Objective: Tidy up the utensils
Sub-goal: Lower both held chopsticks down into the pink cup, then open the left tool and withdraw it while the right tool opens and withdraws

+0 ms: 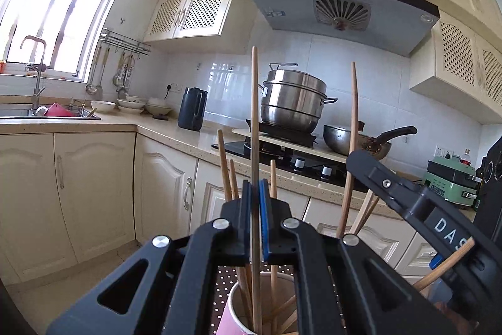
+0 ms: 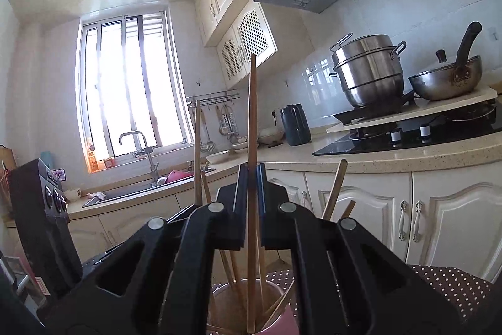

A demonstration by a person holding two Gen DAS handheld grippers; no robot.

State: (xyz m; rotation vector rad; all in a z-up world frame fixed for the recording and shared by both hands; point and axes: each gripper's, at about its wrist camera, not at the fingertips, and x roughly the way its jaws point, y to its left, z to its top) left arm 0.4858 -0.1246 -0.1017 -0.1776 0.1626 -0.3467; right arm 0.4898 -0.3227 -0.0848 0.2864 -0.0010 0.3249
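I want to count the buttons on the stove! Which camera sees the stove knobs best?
The right wrist view: both white knobs sit in the open on the black cooktop front. In the left wrist view the same knobs show smaller, between upright chopsticks and beside the other gripper.

Matt wooden chopsticks (image 1: 254,115) in a smooth pink paper cup (image 1: 238,313); glossy steel steamer pot (image 1: 291,99) behind it
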